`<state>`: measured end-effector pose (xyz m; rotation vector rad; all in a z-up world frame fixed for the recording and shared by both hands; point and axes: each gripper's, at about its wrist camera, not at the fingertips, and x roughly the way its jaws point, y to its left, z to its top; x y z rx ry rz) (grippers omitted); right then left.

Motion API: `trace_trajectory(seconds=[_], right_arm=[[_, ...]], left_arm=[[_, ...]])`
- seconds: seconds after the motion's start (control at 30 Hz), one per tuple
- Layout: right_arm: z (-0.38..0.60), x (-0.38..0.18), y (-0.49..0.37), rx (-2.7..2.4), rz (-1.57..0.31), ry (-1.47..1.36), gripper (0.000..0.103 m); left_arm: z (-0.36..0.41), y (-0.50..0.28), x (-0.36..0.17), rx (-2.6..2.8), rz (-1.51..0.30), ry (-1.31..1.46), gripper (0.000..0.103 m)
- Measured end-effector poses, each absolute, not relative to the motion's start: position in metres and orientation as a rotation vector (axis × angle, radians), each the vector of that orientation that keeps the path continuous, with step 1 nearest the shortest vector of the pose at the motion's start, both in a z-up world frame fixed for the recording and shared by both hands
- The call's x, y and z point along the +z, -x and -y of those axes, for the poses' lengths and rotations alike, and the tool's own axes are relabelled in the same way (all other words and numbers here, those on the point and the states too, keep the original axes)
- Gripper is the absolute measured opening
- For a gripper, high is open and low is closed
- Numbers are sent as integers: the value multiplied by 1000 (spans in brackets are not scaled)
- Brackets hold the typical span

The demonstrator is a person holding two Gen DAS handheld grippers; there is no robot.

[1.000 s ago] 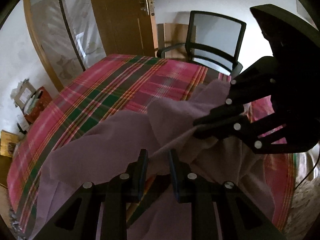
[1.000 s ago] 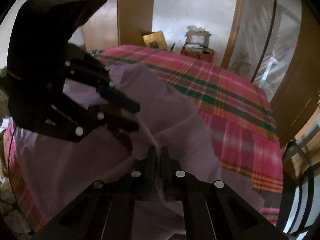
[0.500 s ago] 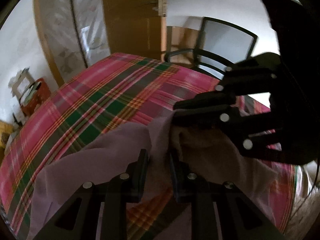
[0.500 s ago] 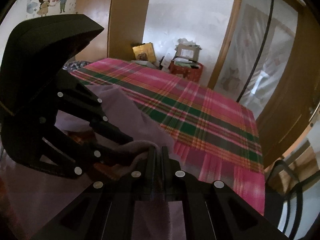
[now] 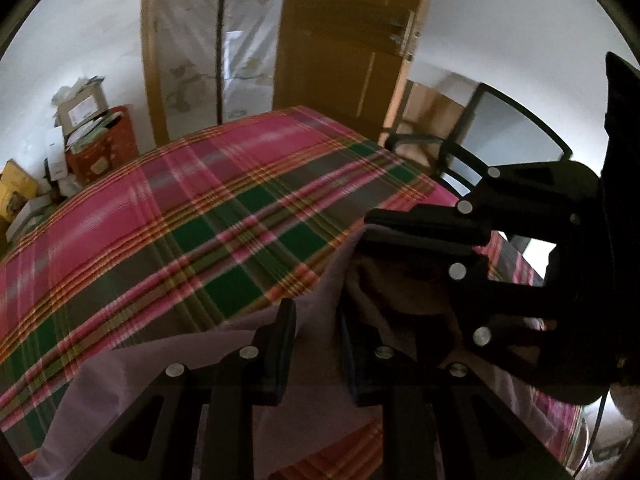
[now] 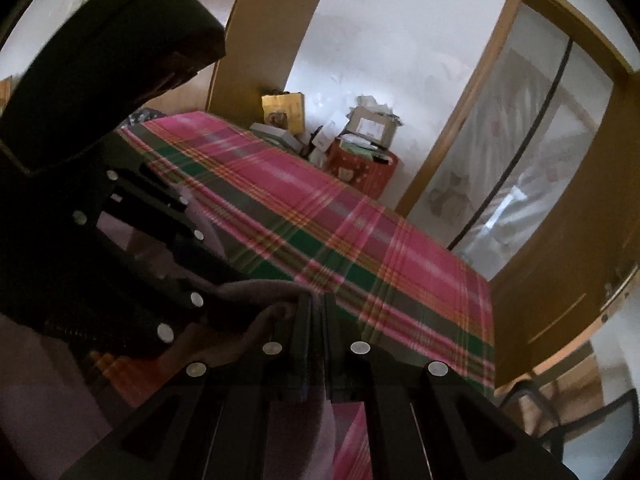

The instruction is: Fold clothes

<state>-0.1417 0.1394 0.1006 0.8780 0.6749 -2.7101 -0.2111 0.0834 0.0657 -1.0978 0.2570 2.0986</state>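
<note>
1. No brand or label I can read: the boxes (image 6: 370,126) stacked by the far wall carry white stickers, but the print is too small and blurred.
2. My right gripper (image 6: 317,304) has its jaws pressed together on a fold of the garment (image 5: 168,376), which is mauve; cloth bunches up at the tips.
3. My left gripper (image 5: 316,312) has its jaws a little apart, with mauve fabric running up between them. I cannot tell whether the pads actually pinch it.
4. The garment lies on the near end of the plaid cloth (image 5: 200,216), its lifted edge hanging between the two tools, which sit close side by side.
5. Against a second ago: much more plaid is bare now. The garment then spread well up the table; now it is drawn back toward me.
6. Both views have swung, so the door (image 5: 344,40) and chair (image 5: 516,128) sit differently in frame.
7. Jaw gaps look unchanged on both tools.
</note>
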Motion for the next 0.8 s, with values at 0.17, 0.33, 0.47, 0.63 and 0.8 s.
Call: trace_trajectory(seconds=[0.17,0.33,0.47,0.63,0.8], right_arm=[[-126,99,158,-2729,-788,-790,5],[-112,89,172,-2703,-897,-737,5],[-111,75,179,-2685,-888,-790,5],[-114,64,187,-2664,-849,-863,9],[-121,57,191,-2626,-783,-965,17]], left_arm=[[-76,235,65,2148,-188,1132,22],[-69,253,57,2175,-137,1165,20],[-68,256,45,2158,-154,1212,20],[-65,259,35,2150,-140,1252,20],[-61,255,29,2150,-153,1280,20]])
